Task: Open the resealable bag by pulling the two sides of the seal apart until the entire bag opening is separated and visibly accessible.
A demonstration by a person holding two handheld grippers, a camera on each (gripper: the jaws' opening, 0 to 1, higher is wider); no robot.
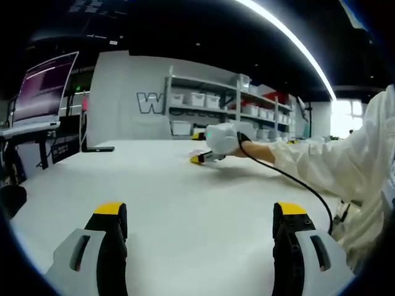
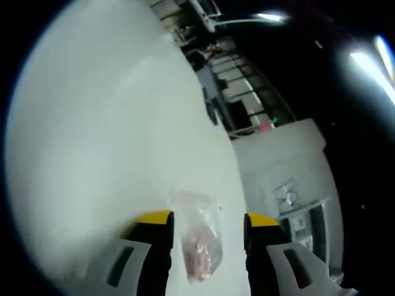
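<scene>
One bag (image 2: 199,237), two grippers (image 2: 208,223) (image 1: 200,213)

I read the worktop (image 1: 185,203) as plain white. My left tongs (image 1: 200,225) are grey with black pads and yellow tips; right tongs (image 2: 207,231) match. The bag (image 2: 199,240) is clear, contents pinkish. At 3 o'clock, a white sleeve (image 1: 345,166), black cable (image 1: 290,179).
</scene>
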